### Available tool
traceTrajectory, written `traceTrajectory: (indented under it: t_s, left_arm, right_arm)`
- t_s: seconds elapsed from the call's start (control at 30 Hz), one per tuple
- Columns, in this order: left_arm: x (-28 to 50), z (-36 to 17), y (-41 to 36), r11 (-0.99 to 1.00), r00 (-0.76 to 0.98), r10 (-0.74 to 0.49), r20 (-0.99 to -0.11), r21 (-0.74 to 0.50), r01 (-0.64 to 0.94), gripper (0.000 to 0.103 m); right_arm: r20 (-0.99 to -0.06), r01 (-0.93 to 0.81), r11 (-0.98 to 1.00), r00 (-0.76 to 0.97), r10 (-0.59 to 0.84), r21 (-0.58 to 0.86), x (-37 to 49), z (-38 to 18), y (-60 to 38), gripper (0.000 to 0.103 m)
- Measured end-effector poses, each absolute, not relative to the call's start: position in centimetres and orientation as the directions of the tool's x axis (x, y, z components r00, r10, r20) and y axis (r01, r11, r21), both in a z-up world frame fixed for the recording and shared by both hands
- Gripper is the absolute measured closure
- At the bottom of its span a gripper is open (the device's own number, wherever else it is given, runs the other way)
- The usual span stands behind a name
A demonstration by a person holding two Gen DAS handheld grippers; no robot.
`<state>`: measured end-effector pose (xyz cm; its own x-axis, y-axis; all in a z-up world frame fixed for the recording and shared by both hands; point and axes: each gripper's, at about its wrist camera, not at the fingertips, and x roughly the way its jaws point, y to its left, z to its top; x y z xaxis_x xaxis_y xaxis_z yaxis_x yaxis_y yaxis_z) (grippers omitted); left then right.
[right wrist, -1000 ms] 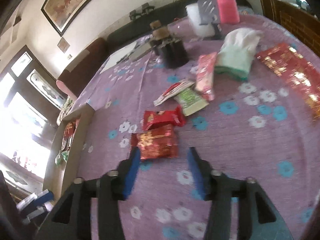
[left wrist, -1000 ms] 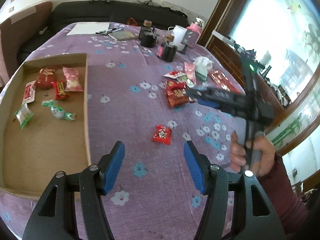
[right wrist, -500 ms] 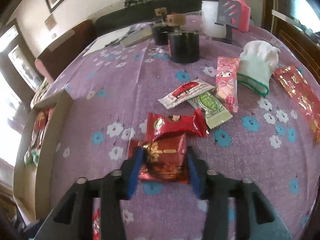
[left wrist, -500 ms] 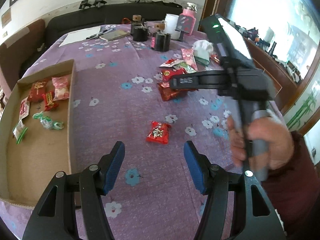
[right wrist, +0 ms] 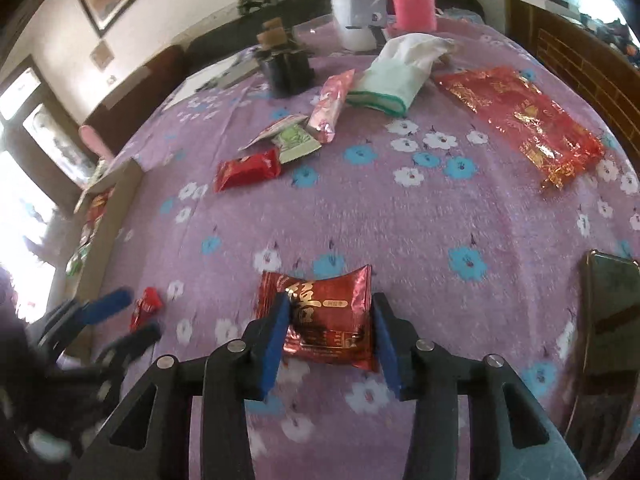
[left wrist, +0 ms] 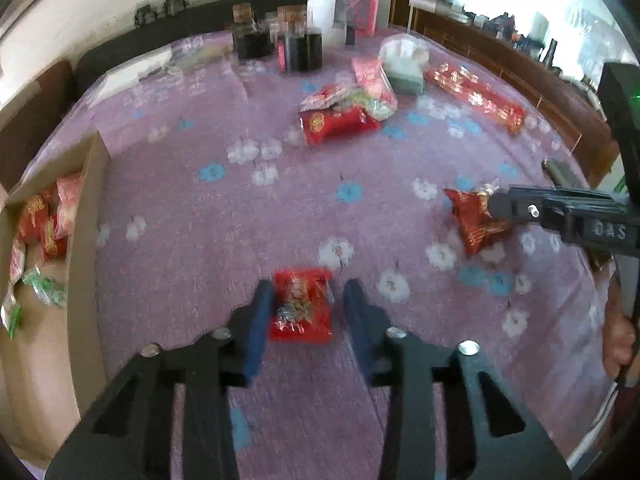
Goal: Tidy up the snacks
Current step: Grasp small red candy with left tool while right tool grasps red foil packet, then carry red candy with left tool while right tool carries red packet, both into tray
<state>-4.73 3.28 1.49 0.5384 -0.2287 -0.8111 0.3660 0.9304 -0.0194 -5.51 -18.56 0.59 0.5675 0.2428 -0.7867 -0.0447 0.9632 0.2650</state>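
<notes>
My left gripper (left wrist: 306, 294) is open, its blue pads on either side of a small red candy packet (left wrist: 301, 304) lying on the purple flowered tablecloth (left wrist: 240, 216); a gap shows on the right. My right gripper (right wrist: 330, 326) is shut on a dark red foil snack packet (right wrist: 326, 312), also seen in the left wrist view (left wrist: 472, 216). A cardboard box (left wrist: 86, 208) at the left holds several snacks (left wrist: 48, 216). A red snack packet (left wrist: 338, 124) and other wrappers (right wrist: 296, 142) lie further back.
Dark jars (left wrist: 300, 44), a white cup (right wrist: 352, 28) and a pink container (right wrist: 412, 4) stand at the far edge. A white-green tissue pack (right wrist: 400, 76), a long red foil bag (right wrist: 520, 116) and a phone (right wrist: 608, 312) lie at the right.
My left gripper moved forward and down around the small red packet. My right gripper pulled the dark red foil packet back toward the near right, away from the pile.
</notes>
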Motion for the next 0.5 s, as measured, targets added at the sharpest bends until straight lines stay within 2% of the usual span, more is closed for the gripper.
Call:
traceTrajectory:
  t_s: [0.1,0.23,0.33,0.4,0.5]
  left_arm:
    - [-4.8,1.9,3.8,0.933,0.523,-0.249,-0.815,-0.056,0.356,0.083]
    - [-5.1,2.5,5.0,0.935,0.515,-0.282,-0.810,-0.111,0.337,0.084]
    - [-5.8,3.4,5.9,0.930,0.509,-0.323,-0.798,-0.167,0.327,0.084]
    - [-6.3,3.9,6.7,0.928,0.511,-0.340,-0.789,-0.193,0.319,0.084]
    - [-7.1,4.2,7.8,0.926,0.518,-0.356,-0.778,-0.221,0.305,0.083]
  right_arm:
    - [-0.750,-0.042,0.963,0.619,0.234,0.266,-7.0,1.5,-19.7,0.035]
    - [-0.694,-0.108,0.965,0.675,0.249,0.241,-8.2,3.6,-19.9,0.030]
    - [-0.678,-0.229,0.956,0.675,0.290,0.182,-7.9,4.4,-18.0,0.023]
    - [-0.696,-0.311,0.943,0.651,0.304,0.121,-7.0,4.1,-16.3,0.017]
    - [-0.743,-0.353,0.936,0.627,0.233,-0.005,-5.3,2.7,-14.2,0.016]
